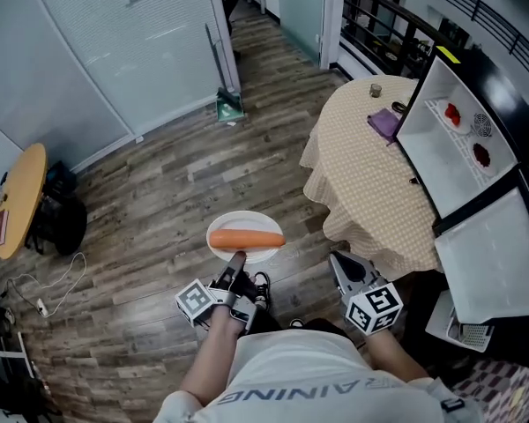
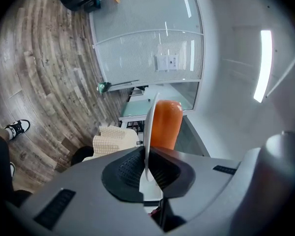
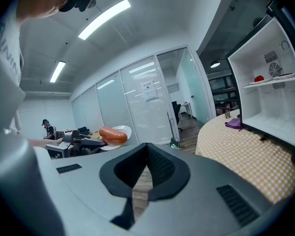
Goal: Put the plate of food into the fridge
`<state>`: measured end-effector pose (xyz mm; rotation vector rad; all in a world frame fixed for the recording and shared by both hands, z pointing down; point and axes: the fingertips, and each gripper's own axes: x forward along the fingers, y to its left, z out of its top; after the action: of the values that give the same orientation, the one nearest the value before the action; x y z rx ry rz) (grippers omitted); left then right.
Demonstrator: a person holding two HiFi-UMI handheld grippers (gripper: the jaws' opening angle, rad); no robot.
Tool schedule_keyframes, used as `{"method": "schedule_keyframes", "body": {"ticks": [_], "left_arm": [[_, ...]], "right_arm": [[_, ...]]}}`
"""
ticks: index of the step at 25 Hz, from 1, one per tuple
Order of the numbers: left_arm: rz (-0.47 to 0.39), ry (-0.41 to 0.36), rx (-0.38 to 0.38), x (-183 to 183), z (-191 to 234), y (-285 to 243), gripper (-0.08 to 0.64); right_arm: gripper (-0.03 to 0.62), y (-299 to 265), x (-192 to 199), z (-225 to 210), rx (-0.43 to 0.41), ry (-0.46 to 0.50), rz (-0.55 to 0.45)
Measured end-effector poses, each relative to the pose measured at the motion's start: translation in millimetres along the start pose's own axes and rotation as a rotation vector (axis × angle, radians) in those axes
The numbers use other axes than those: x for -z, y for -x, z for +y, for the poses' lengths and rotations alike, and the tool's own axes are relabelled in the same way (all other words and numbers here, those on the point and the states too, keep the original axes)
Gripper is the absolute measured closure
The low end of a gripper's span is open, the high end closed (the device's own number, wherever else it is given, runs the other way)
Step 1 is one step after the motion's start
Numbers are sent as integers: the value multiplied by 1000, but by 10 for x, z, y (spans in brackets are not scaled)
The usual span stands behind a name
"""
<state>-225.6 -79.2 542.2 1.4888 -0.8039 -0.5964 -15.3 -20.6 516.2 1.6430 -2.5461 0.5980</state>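
A white plate [image 1: 245, 225] carries one long orange piece of food [image 1: 245, 239] and hangs level over the wooden floor. My left gripper [image 1: 234, 276] is shut on its near rim. In the left gripper view the plate [image 2: 150, 127] runs edge-on between the pads, with the orange food [image 2: 164, 124] beyond. My right gripper [image 1: 342, 267] hovers empty to the right of the plate, its jaws together [image 3: 137, 181]; from there the plate [image 3: 122, 130] shows at the left. The small fridge [image 1: 450, 148] stands open on the table at the right, its door [image 1: 494, 254] swung toward me.
The fridge sits on a round table with a checked cloth [image 1: 370, 174], beside a purple cloth [image 1: 383, 123] and a small cup [image 1: 376, 89]. Red items [image 1: 451, 113] lie on the fridge shelf. A wooden table [image 1: 22, 196] and floor cables [image 1: 48, 289] are at the left.
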Motion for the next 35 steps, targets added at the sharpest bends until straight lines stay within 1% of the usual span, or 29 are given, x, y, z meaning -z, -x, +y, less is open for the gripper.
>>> {"method": "schedule_keyframes", "body": {"ticks": [5,12,16,19,21,24,27,29,31,35], "left_arm": [[93,12,24,-151,-33,-482,534],[228,-13,69,-495,-186,-1197,534],[287,-13,49,-716,-120,-1468,534],[330,5,76,-802,-157,-1690,534],[362,3,85,-864,-170,-1800,534],[398,-8,86,-1000,-158,-1950,534],[416,1,90,-1123,-132,-2104,534],[432,9,90,-1129,-104,-2208,534],[459,-2,84,-1098,-64,-2319,534],[517,-7,94,-958,-78,-2558,534]], "right_arm": [[572,-175,-203,-231,106,-4,-32],[572,-538,-556,-417,239,-5,-69],[572,-762,-657,-434,297,-15,-71],[572,-896,-708,-490,344,-20,-72],[572,-986,-744,-521,373,-27,-79],[572,-1144,-796,-531,404,-32,-92],[572,-1270,-834,-531,429,-31,-96],[572,-1283,-826,-573,451,-36,-93],[572,-1256,-798,-638,481,-45,-89],[572,-1171,-776,-799,545,-68,-84]]}}
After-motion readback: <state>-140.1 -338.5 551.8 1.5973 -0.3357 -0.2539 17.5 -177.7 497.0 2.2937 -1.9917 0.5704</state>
